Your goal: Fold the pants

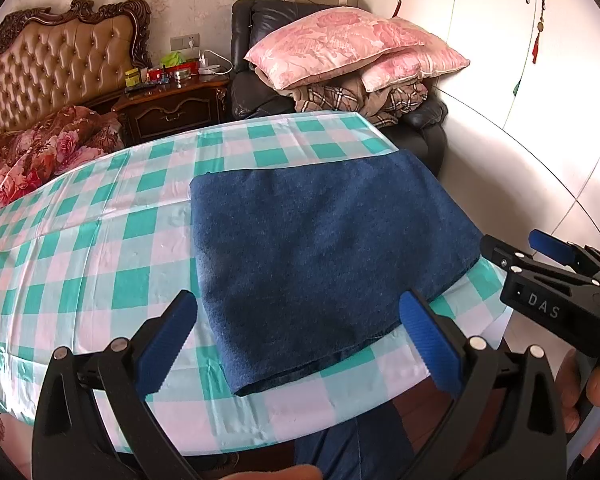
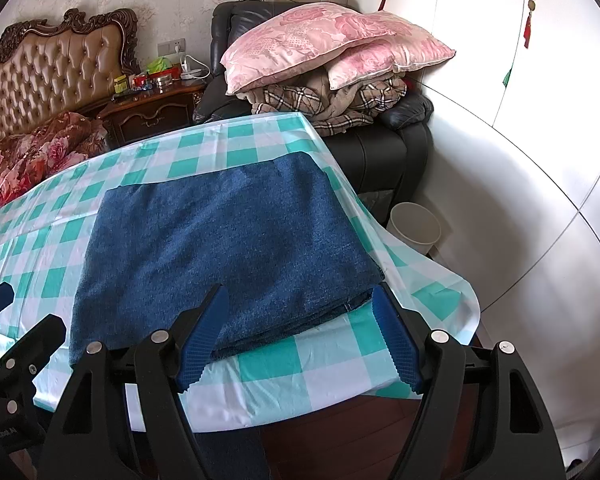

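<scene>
The dark blue pants [image 1: 320, 256] lie folded into a flat rectangle on the table with the green and white checked cloth [image 1: 100, 248]. They also show in the right wrist view [image 2: 220, 256], near the table's right edge. My left gripper [image 1: 300, 340] is open and empty, just in front of the pants' near edge. My right gripper [image 2: 300, 336] is open and empty, at the pants' near right corner. The right gripper also shows at the right of the left wrist view [image 1: 540, 264]. The left gripper shows at the left edge of the right wrist view [image 2: 4, 320].
A dark armchair [image 2: 380, 148] piled with pink pillows [image 2: 320, 40] and a plaid blanket stands behind the table. A white bin [image 2: 416, 228] sits on the floor at the right. A bed and a cluttered nightstand [image 1: 172, 100] are at the back left.
</scene>
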